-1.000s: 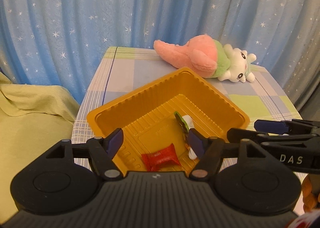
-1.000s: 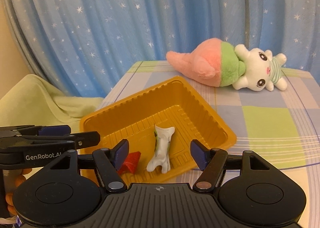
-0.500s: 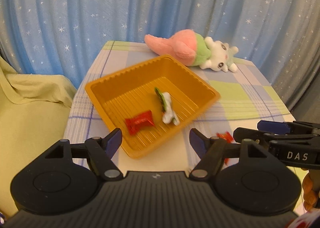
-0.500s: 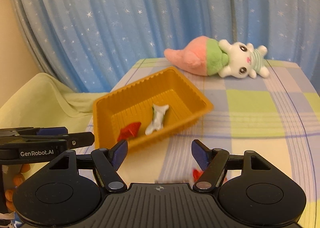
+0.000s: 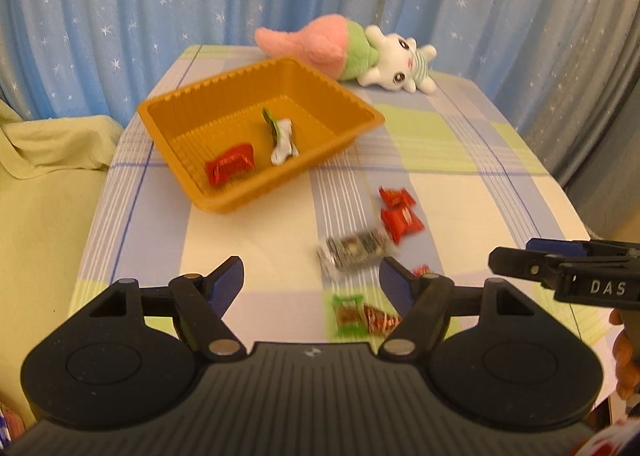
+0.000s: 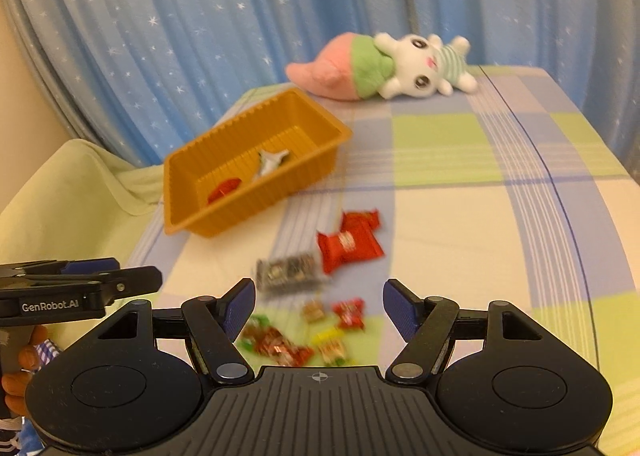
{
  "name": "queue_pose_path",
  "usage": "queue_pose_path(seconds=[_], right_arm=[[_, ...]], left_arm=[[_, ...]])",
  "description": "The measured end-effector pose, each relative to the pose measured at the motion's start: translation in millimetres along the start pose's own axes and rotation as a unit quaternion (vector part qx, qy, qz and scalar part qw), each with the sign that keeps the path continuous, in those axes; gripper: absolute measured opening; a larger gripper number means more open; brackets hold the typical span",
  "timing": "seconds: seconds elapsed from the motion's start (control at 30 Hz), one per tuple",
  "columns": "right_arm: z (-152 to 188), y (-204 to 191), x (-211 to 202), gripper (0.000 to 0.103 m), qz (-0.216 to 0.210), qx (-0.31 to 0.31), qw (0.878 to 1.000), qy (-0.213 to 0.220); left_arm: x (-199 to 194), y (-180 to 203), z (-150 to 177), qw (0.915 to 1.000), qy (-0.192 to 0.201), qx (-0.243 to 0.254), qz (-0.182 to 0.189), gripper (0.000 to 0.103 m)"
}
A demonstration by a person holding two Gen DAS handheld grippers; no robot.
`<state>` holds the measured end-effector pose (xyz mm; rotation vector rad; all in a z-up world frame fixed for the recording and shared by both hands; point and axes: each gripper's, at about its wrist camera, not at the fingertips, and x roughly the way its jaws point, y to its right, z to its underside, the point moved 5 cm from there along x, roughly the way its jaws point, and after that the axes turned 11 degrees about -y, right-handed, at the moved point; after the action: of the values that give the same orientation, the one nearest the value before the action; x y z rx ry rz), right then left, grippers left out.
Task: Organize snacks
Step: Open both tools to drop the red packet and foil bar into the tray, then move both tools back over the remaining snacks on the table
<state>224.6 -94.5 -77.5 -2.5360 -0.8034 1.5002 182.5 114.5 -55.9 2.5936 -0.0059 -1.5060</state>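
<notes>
On the tabletop (image 5: 460, 160), we have pulled both grippers back from the orange tray (image 5: 224, 100), exposing loose snacks (image 6: 348, 244) still outside it. Left gripper (image 5: 311, 280) and right gripper (image 6: 319, 302) are spread apart, empty, so another pickup comes next.

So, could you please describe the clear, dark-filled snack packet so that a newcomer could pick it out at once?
Start at the orange tray on the checked tablecloth, then come toward the cameras to the loose snacks. The clear packet lies just left of two red wrappers. Unlike its small, bright neighbours, it is long, see-through and dark inside.
</notes>
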Motion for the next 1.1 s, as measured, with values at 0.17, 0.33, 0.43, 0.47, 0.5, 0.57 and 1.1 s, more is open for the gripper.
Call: queue_pose_path(seconds=[0.17, 0.33, 0.43, 0.47, 0.5, 0.57, 1.1], right_arm=[[22.3, 19.9, -3.6, 0.071, 0.002, 0.017, 1.0, -0.014], [39.0, 30.9, 1.0, 0.071, 0.008, 0.02, 0.999, -0.032], [46.2, 34.3, 4.5, 0.071, 0.009, 0.019, 0.999, -0.04], [47.4, 34.5, 7.0, 0.071, 0.008, 0.018, 0.999, -0.042], [49.0, 34.7, 8.6, 0.071, 0.009, 0.016, 0.999, -0.044], [51.7, 34.9, 12.7, 0.071, 0.011, 0.013, 0.999, -0.048], [55.7, 26.2, 49.1, 0.07, 0.01, -0.021, 0.998, -0.059]], left_arm=[[5.5, 8.5, 20.8, 0.9998, -0.018, 0.0, 0.01, 0.072], [16.6, 21.3, 38.8, 0.9991, -0.04, 0.015, 0.009, 0.072], [24.1, 25.1, 46.6, 0.9984, -0.054, 0.016, 0.01, 0.072], [26.1, 25.9, 48.5, 0.9981, -0.057, 0.018, 0.01, 0.072], [28.3, 27.2, 49.6, 0.9979, -0.061, 0.021, 0.008, 0.071], [31.9, 28.8, 51.9, 0.9976, -0.064, 0.027, 0.004, 0.071], [50.7, 15.1, 50.4, 0.9961, -0.082, 0.03, -0.014, 0.067]])
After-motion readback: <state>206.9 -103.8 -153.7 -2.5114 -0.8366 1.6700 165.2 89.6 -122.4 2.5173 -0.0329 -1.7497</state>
